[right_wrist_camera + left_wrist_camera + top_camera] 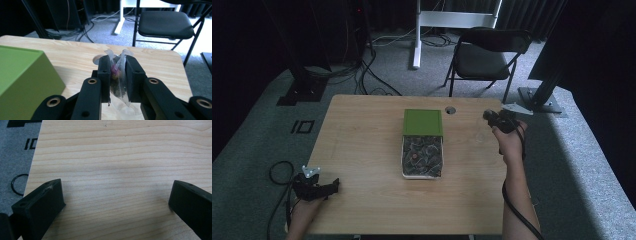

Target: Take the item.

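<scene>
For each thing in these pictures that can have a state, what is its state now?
Left gripper: open, nothing between its jaws, low over the table.
Right gripper: shut on a clear packet with something pinkish inside.
Green box: slid partway open, its tray pulled toward the person.
Tray: full of dark packets.
Folding chair: unfolded, empty.

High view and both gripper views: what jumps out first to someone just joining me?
The green box at the table's centre, its drawer-like tray pulled toward the person and packed with small sachets. At the far right, the right gripper is shut on a clear sachet with something pinkish inside. The left gripper sits open over bare wood at the near left corner.
</scene>
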The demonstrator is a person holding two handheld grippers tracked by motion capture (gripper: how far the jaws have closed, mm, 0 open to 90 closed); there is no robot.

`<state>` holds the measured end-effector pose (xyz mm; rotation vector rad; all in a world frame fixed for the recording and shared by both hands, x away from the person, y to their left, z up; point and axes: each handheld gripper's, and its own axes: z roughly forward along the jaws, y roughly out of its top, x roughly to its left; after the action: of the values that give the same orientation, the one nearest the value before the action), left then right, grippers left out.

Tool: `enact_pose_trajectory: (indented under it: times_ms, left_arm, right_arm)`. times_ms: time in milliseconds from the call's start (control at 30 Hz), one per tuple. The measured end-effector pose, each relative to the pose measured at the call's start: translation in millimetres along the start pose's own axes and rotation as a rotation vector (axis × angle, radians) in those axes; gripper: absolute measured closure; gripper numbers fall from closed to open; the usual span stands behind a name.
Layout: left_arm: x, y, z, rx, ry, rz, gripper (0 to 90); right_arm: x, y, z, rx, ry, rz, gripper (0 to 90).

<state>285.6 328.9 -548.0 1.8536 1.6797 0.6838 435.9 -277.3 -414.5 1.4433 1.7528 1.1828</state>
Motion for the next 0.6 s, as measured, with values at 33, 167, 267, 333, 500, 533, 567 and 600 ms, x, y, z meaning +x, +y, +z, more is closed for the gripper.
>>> enact_pose_trajectory:
  times_ms: [33,167,267,333,500,533,567,600]
  left_arm:
    - [0.0,0.0,0.0,0.000,0.000,0.000,0.3]
    - [0.0,0.0,0.0,0.000,0.000,0.000,0.3]
    - [0.0,0.0,0.0,0.000,0.000,0.000,0.3]
    - [0.0,0.0,0.0,0.000,0.000,0.000,0.3]
    - [0.0,0.0,0.0,0.000,0.000,0.000,0.3]
    - [0.0,0.0,0.0,0.000,0.000,0.000,0.3]
    - [0.0,0.0,0.0,0.000,0.000,0.000,0.3]
    - [0.0,0.0,0.0,0.000,0.000,0.000,0.3]
  right_arm:
    - [0.0,0.0,0.0,0.000,0.000,0.000,77.0]
    - [-5.9,-1.9,4.4,0.015,-0.011,0.012,77.0]
    - [-7.8,-3.7,8.2,0.027,-0.015,0.013,77.0]
    - [-8.6,-5.3,10.4,0.032,-0.018,0.016,77.0]
    - [-10.1,-9.3,15.8,0.049,-0.026,0.017,77.0]
    - [-10.9,-10.1,16.6,0.054,-0.027,0.018,77.0]
    - [-11.6,-11.0,17.5,0.059,-0.027,0.019,77.0]
    - [-12.0,-12.0,18.3,0.064,-0.028,0.020,77.0]
